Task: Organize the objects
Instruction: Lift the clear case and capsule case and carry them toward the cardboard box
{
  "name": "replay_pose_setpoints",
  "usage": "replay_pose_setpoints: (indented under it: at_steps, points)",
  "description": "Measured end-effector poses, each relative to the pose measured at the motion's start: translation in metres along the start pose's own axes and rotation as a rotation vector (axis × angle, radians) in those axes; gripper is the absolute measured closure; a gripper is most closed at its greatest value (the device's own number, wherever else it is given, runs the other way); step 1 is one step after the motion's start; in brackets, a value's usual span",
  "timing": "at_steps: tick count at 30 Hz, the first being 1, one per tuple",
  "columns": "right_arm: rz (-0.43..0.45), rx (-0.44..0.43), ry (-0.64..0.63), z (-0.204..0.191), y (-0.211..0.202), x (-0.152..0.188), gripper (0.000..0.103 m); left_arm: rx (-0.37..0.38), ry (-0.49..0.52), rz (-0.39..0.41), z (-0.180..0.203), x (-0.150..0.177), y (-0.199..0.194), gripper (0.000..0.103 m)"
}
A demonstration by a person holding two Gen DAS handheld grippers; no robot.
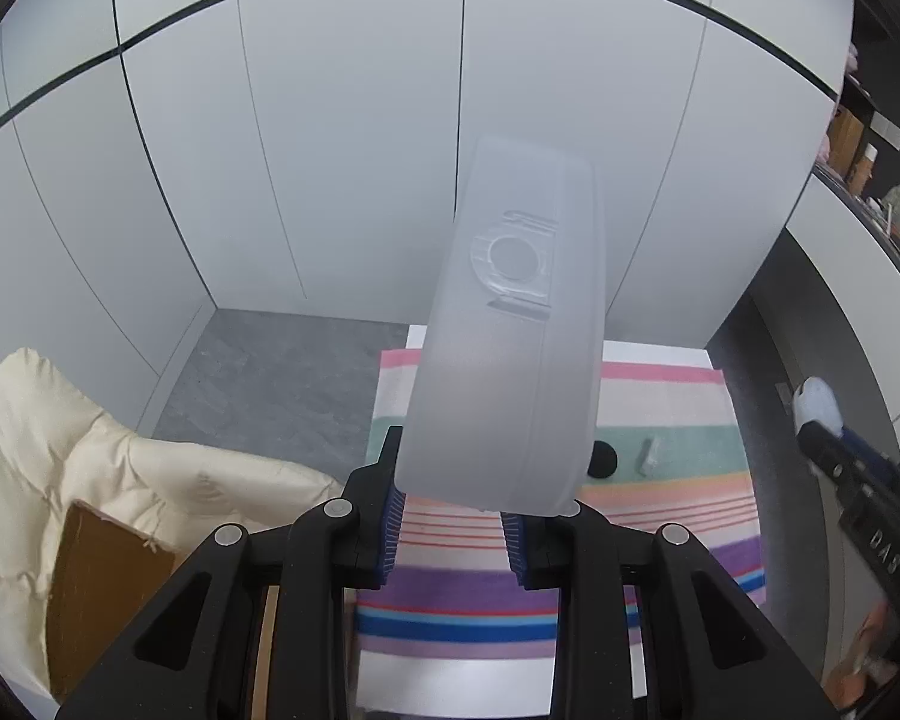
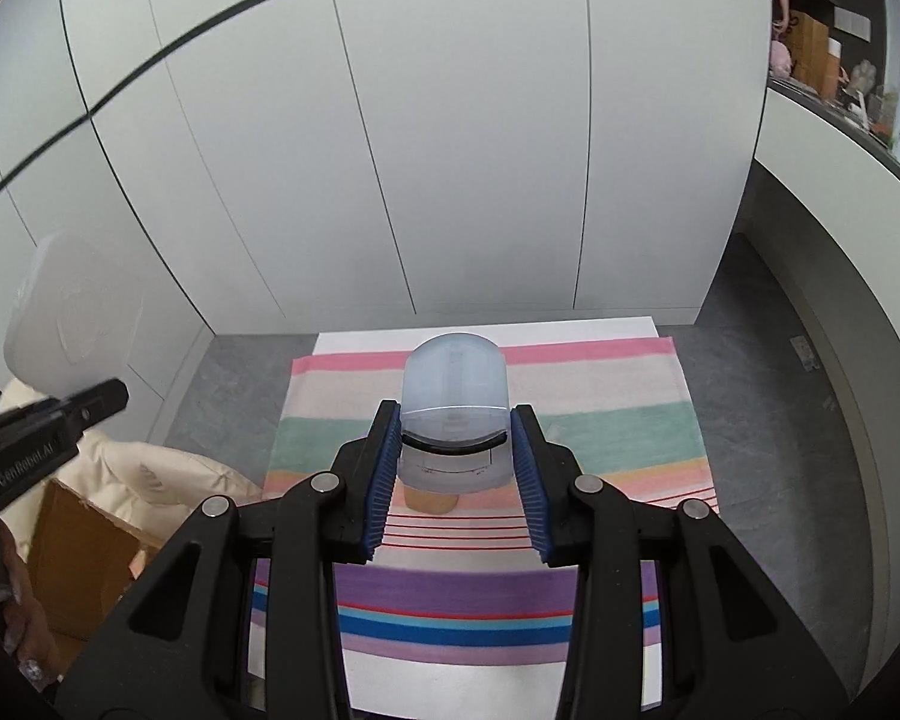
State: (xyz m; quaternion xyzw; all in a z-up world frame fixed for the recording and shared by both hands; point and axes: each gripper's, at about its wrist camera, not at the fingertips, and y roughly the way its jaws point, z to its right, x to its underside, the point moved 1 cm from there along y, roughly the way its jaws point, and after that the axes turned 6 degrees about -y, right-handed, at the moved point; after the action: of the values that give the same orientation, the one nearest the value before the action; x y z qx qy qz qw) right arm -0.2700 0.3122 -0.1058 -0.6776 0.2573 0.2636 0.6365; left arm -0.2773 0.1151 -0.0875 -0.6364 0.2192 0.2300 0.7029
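The left hand-held gripper (image 1: 450, 516) was clamped on a frosted white plastic lid (image 1: 510, 330); the right hand-held gripper (image 2: 456, 468) gripped a translucent bluish domed container (image 2: 455, 402) above the striped cloth (image 2: 600, 414).

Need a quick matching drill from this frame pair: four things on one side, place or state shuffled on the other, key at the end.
Things:
1. frosted white container
2. pale blue capsule case
3. small black round object
4. brown cardboard box

Place or state:
A. lies on the striped cloth, untouched
B. held up off the table in the left gripper
C. off the table's left side, beside the cream cushion
D. clamped between the pads of the right gripper

Pairs: 1-B, 2-D, 3-A, 4-C
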Motion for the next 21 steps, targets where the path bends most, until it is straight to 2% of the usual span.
replay_pose_setpoints:
  at_steps: [9,16,21]
  points:
    - [0.007,0.075,-0.006,0.000,-0.053,0.019,0.065,0.015,0.031,0.028,0.001,0.032,-0.051,0.075]
    - [0.021,0.063,0.002,0.010,-0.110,0.049,0.065,0.059,0.051,0.059,-0.002,0.071,-0.098,0.075]
    - [0.028,0.068,-0.017,0.016,-0.144,0.079,0.065,0.052,0.076,0.092,-0.014,0.108,-0.128,0.075]
